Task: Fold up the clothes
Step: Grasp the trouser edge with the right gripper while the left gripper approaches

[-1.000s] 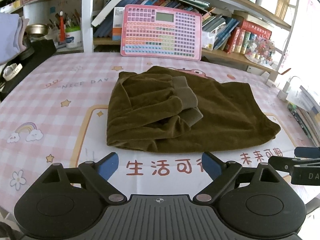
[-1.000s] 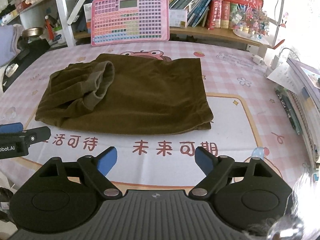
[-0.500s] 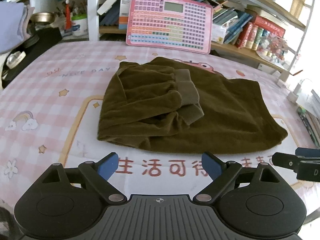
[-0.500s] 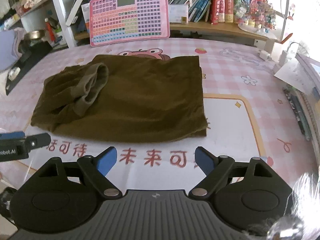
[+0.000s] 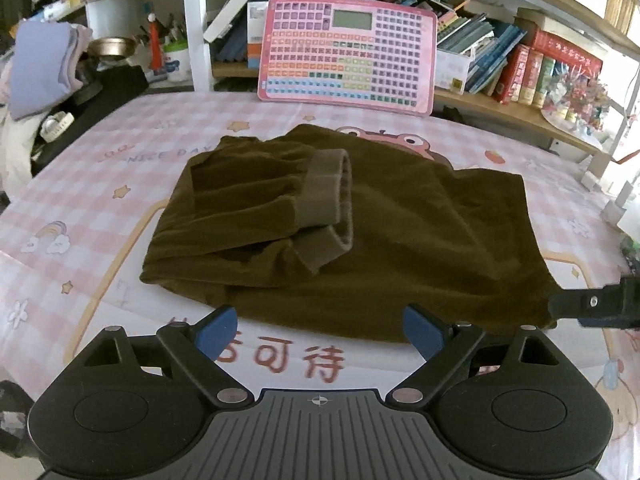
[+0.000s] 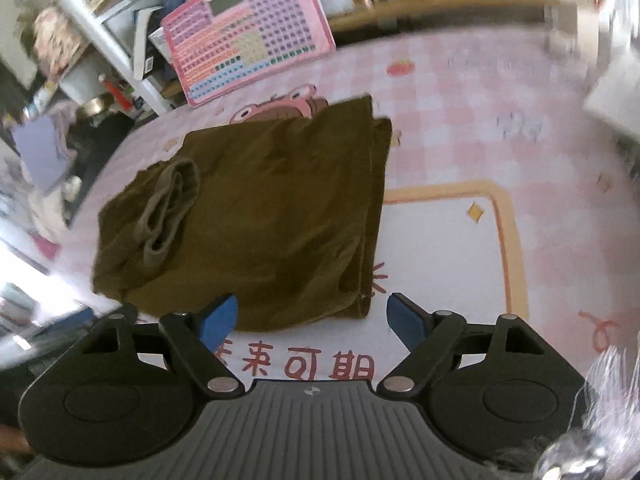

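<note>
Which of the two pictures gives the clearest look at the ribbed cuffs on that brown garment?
The left wrist view: it is sharp, and the ribbed cuffs lie near the middle on the brown garment. The right wrist view is blurred and shows the cuffs smaller, off to the left.

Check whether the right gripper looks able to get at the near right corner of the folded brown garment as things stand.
Probably yes. The right gripper is open with nothing between its jaws, and the brown garment's near right corner lies just ahead of it on the tablecloth, uncovered. The view is blurred, so contact is unclear.
</note>
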Tool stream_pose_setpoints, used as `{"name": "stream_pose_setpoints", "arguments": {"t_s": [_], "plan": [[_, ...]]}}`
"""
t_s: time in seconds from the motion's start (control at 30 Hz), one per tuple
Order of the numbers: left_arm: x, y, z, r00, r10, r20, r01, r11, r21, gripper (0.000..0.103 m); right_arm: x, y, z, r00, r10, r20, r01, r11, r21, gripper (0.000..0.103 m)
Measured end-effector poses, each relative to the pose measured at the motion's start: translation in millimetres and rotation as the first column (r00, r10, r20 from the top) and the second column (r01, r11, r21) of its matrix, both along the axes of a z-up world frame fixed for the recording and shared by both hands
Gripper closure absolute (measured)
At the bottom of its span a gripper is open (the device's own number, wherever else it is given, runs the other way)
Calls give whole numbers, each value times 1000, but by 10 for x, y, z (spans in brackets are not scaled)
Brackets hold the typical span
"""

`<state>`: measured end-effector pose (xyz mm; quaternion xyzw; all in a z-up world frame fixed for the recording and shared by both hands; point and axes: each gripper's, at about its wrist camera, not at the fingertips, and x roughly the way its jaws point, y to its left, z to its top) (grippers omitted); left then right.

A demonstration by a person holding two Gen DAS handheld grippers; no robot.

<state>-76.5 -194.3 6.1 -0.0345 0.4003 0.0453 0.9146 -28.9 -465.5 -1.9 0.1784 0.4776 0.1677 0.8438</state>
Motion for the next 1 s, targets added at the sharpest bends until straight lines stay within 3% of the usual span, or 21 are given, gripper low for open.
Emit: {"name": "stream_pose_setpoints", "arguments": {"t_s": [0.17, 0.3, 0.47, 0.6, 0.7, 0.9, 1.0], "plan": [[-56, -210, 49, 998, 32, 60, -35, 998, 51, 11, 234, -279, -139, 985, -18, -172, 50, 981, 187, 37], [-92, -334, 71, 997, 21, 77, -27, 997, 69, 11, 350, -318, -256, 968, 3, -250, 56, 972, 230, 52], [-119, -454, 85, 998, -2, 65, -4, 996, 92, 11, 536, -265, -342, 961, 34, -276, 43, 962, 268, 62], [-130, -615, 89, 994, -92, 57, 83, 985, 155, 11, 720, -215, -445, 949, 59, -311, 48, 945, 325, 74], [-119, -800, 56, 983, -179, 32, 166, 955, 245, 11, 802, -188, -460, 942, 76, -327, 39, 942, 332, 78], [-83, -1149, -103, 945, -323, -43, 310, 852, 423, 11, 826, -228, -274, 951, 115, -288, 7, 921, 390, 80], [-28, -1232, -149, 937, -346, -54, 334, 834, 438, 11, 836, -246, -207, 953, 126, -275, -5, 916, 401, 80]]}}
